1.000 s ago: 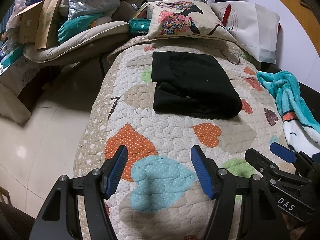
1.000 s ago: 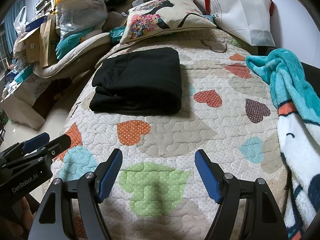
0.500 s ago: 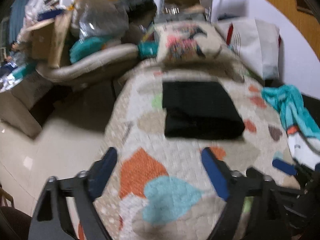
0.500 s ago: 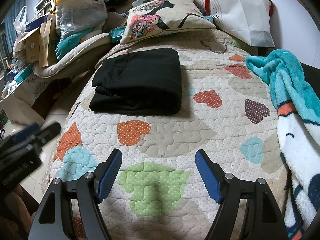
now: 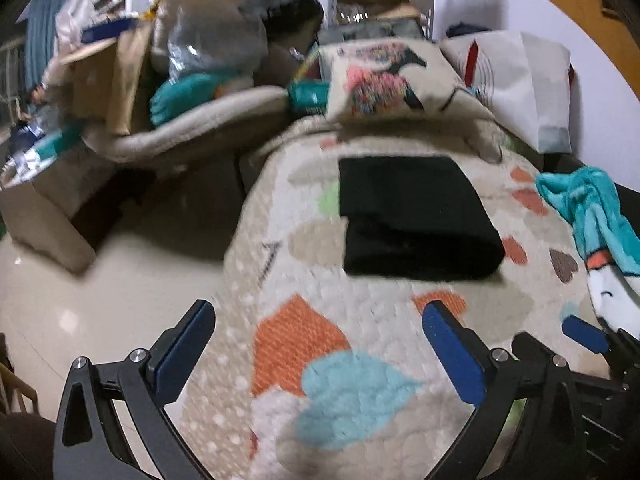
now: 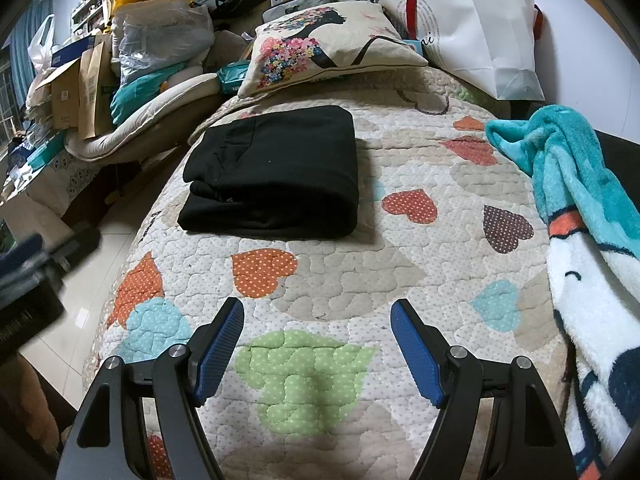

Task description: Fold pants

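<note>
The black pants [image 6: 276, 176] lie folded in a neat rectangle on the heart-patterned quilt [image 6: 340, 276], toward its far left; they also show in the left wrist view [image 5: 412, 216]. My left gripper [image 5: 318, 354] is open and empty, held above the quilt's near left corner, well short of the pants. My right gripper [image 6: 318, 350] is open and empty over the near middle of the quilt. The left gripper shows blurred at the left edge of the right wrist view [image 6: 28, 276].
A printed cushion [image 6: 324, 44] and a white bag [image 6: 476, 28] sit at the far end. A teal and white blanket [image 6: 580, 220] lies along the right side. Boxes, bags and bedding [image 6: 120, 76] pile up at the left, beyond the tiled floor [image 5: 112, 276].
My left gripper has pulled back and up, and its jaws have opened wider. The pants and my right gripper have not moved.
</note>
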### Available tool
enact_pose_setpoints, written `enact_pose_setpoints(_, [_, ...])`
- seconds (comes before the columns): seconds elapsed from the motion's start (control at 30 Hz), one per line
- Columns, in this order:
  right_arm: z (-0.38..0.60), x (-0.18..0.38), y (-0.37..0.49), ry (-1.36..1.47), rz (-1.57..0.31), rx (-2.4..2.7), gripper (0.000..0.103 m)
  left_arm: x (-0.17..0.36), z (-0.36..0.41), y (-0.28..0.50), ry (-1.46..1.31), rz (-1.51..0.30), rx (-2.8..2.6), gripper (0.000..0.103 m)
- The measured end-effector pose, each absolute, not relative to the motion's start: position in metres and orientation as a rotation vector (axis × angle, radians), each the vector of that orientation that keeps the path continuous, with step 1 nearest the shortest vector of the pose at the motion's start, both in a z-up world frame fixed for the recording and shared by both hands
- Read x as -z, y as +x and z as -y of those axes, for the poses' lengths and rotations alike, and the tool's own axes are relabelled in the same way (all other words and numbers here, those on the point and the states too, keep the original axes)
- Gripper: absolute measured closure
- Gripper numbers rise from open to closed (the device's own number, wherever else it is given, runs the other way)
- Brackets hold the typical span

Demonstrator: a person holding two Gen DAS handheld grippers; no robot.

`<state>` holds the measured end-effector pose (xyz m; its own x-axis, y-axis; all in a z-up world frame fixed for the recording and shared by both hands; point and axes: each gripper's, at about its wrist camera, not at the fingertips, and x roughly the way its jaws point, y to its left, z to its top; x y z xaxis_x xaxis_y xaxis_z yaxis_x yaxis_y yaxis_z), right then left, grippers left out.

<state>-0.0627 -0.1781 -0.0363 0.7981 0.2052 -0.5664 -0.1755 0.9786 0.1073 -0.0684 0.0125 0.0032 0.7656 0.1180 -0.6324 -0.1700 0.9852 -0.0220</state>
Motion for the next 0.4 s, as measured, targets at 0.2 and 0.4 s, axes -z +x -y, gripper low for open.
enact_pose_setpoints(0.2, [0.179, 0.039, -0.062, 0.058, -0.630, -0.213, 0.022, 0.009, -0.007, -0.067, -0.084, -0.743, -0.107, 0.000])
enact_pose_setpoints(0.4, [0.178, 0.042, -0.060, 0.053, -0.652, -0.215, 0.020, 0.021, -0.011, -0.058, -0.138, -0.826, -0.071, 0.000])
